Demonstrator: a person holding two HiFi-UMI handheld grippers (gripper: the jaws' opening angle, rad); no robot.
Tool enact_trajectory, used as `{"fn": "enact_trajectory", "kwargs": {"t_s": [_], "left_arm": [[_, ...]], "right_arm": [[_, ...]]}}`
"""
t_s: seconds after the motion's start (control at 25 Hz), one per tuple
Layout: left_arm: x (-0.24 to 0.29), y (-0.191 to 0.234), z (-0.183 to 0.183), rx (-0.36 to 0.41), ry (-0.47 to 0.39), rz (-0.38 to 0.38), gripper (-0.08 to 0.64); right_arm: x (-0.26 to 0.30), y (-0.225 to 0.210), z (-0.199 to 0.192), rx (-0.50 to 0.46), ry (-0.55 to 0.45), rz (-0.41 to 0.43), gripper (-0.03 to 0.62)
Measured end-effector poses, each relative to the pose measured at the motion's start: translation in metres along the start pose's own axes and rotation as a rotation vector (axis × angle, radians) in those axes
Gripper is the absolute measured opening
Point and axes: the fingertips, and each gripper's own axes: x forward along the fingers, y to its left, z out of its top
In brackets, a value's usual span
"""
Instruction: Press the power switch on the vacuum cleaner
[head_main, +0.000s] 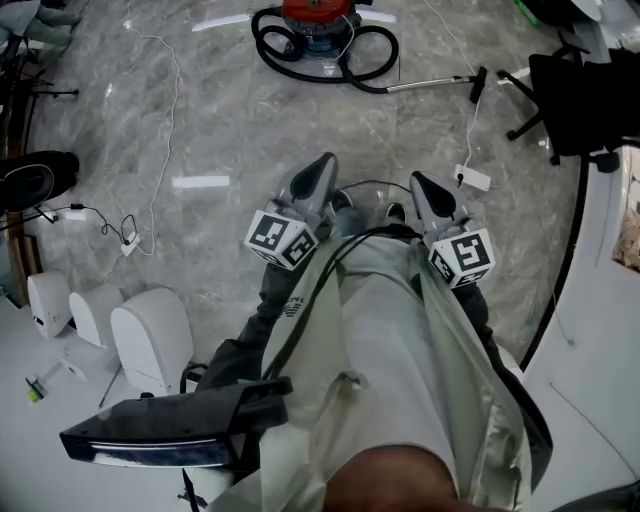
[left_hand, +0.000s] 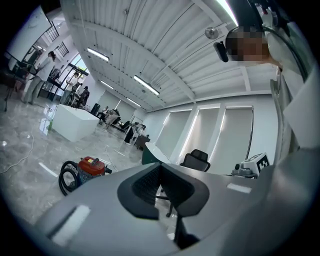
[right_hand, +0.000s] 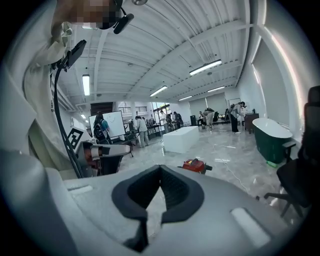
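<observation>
The vacuum cleaner (head_main: 318, 20) is a red canister with a black hose coiled round it, standing on the grey marble floor far ahead at the top of the head view. It shows small in the left gripper view (left_hand: 90, 167) and in the right gripper view (right_hand: 196, 165). My left gripper (head_main: 322, 165) and right gripper (head_main: 420, 182) are held close to my body, side by side, pointing toward it from a long way off. Both are shut with nothing between the jaws; in the gripper views the left gripper (left_hand: 161, 165) and the right gripper (right_hand: 161, 165) have their tips meeting.
The vacuum's metal wand (head_main: 430, 85) lies to its right. A white power strip (head_main: 472, 178) and loose cables lie on the floor. A black office chair (head_main: 570, 100) stands at the right, by a white table (head_main: 600, 330). White units (head_main: 150, 335) sit at the left. People stand far off.
</observation>
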Motion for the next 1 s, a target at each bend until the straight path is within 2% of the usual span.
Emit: {"fn": "enact_trajectory", "kwargs": {"t_s": [0.36, 0.6, 0.8, 1.0], "left_arm": [[-0.020, 0.048, 0.029, -0.004, -0.071, 0.064, 0.003], [-0.018, 0.075, 0.032, -0.026, -0.059, 0.114, 0.003], [0.007, 0.100, 0.036, -0.026, -0.049, 0.160, 0.003], [0.050, 0.136, 0.054, -0.011, -0.063, 0.237, 0.003]], "right_arm": [[0.042, 0.016, 0.016, -0.023, -0.002, 0.021, 0.002], [0.072, 0.011, 0.023, -0.013, 0.017, 0.051, 0.002], [0.116, -0.020, 0.026, 0.011, 0.031, 0.090, 0.002], [0.174, -0.078, 0.050, 0.023, 0.024, 0.134, 0.002]]}}
